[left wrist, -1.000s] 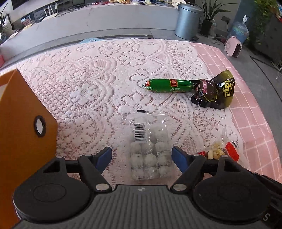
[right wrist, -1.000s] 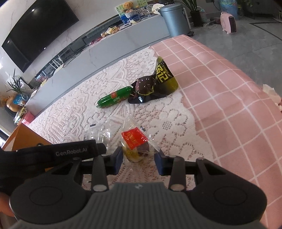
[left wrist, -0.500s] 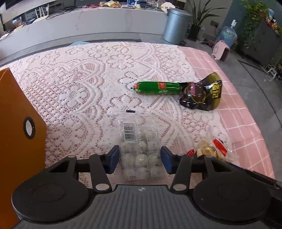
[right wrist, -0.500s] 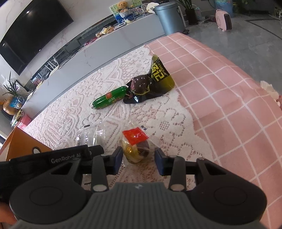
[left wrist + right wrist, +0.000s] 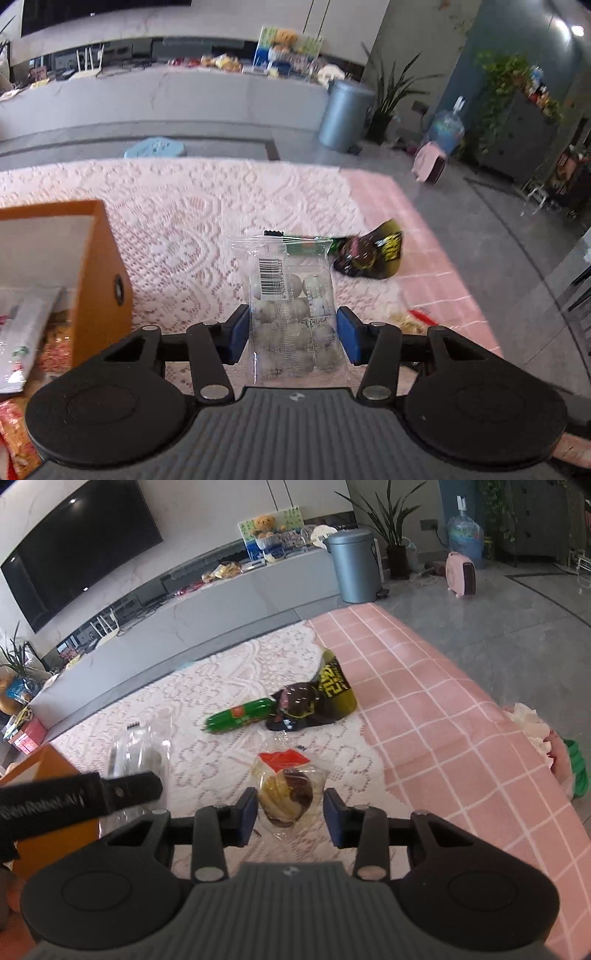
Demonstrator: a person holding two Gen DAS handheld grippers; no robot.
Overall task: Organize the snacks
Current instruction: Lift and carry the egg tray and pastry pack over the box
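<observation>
The clear bag of pale balls [image 5: 291, 314] hangs lifted above the lace-covered surface [image 5: 177, 229], pinched in the downward-tilted left gripper [image 5: 291, 334]. The right gripper [image 5: 290, 814], half-closed, clamps a small pastry packet [image 5: 286, 790]. The green sausage [image 5: 240, 716] lies mostly hidden behind the bag.

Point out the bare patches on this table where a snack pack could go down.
Free: the lace between the orange box and the green sausage, and the pink checked cloth right of the dark pouch. Crowded: the sausage and pouch lie together, and the box already holds packets.
</observation>
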